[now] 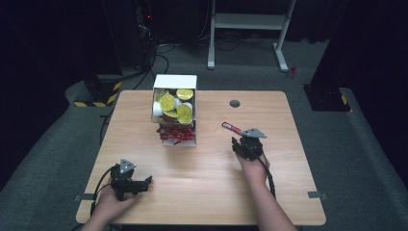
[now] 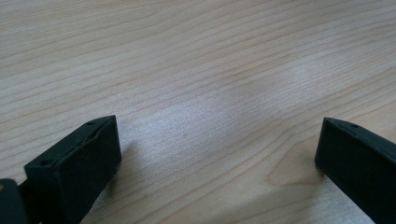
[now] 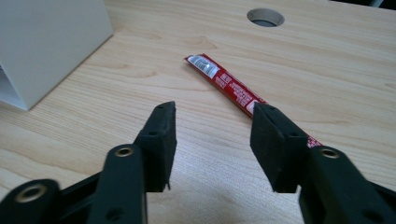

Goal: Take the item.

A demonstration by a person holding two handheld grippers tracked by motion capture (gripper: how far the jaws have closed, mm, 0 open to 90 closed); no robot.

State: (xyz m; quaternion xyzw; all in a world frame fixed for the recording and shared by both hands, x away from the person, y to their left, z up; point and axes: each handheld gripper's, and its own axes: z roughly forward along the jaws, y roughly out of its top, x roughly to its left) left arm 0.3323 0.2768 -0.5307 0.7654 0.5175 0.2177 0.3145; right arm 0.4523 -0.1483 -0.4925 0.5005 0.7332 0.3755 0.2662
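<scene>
Right now the right gripper [image 3: 212,116] sits low over the counter [image 1: 202,168] with its jaws apart and nothing pinched; a red sachet [image 3: 224,81] lies flat just ahead, its near end passing under the right-hand jaw. White print and a silver patch show on the sachet, too small to read. To its left stands a white box [image 1: 174,82] holding yellow-lidded cups [image 1: 167,101] above and more red sachets [image 1: 175,134] below; no lid's writing is legible. Well apart, near the front edge, the left gripper [image 2: 217,149] rests with jaws wide over bare wood.
</scene>
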